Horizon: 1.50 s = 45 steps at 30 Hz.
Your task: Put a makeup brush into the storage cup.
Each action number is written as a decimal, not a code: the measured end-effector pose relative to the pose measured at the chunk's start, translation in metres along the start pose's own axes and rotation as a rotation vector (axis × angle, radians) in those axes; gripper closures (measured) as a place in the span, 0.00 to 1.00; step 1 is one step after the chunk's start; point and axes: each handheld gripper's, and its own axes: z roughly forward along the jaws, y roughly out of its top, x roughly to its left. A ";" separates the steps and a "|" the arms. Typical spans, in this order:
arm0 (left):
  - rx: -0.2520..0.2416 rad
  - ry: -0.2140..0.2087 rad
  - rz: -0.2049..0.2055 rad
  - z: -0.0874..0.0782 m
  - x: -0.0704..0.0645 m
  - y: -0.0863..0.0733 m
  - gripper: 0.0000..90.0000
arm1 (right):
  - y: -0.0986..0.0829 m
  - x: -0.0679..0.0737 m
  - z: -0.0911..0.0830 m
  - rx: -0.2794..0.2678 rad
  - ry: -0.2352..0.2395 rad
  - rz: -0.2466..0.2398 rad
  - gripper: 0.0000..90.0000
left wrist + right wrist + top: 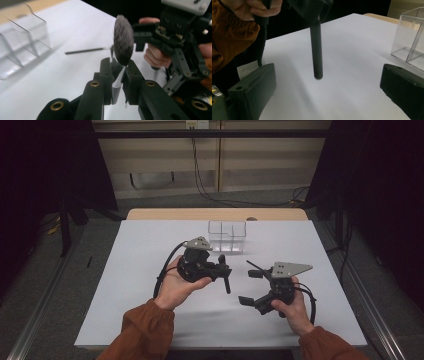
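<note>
Brush (pixel 123 42) clamped at its slick metal collar by your left gripper (pixel 117 72) looks light; right gripper (pixel 252 287) fingers spread, take the stiff handle.

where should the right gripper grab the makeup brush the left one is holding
On the black handle, below the left gripper, which clamps the ferrule under the bristles. The handle hangs free above the table, straight and round. The open right gripper already faces it; come in level, jaws either side.
</note>
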 end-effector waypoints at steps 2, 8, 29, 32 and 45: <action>0.014 -0.003 -0.003 0.002 0.000 0.000 0.88 | 0.000 0.000 0.000 0.005 0.007 -0.004 0.00; 0.031 -0.019 0.006 0.002 -0.002 0.001 0.88 | 0.000 0.003 0.001 -0.011 0.004 -0.033 0.00; 0.068 -0.068 0.020 0.013 -0.007 -0.003 0.88 | 0.001 0.011 0.020 -0.001 0.086 -0.096 0.20; 0.060 -0.069 0.014 0.015 -0.007 -0.004 0.88 | 0.001 0.014 0.025 0.005 0.083 -0.085 0.24; 0.071 -0.053 -0.002 0.019 -0.006 -0.006 0.88 | -0.003 0.013 0.030 -0.020 0.055 -0.075 0.76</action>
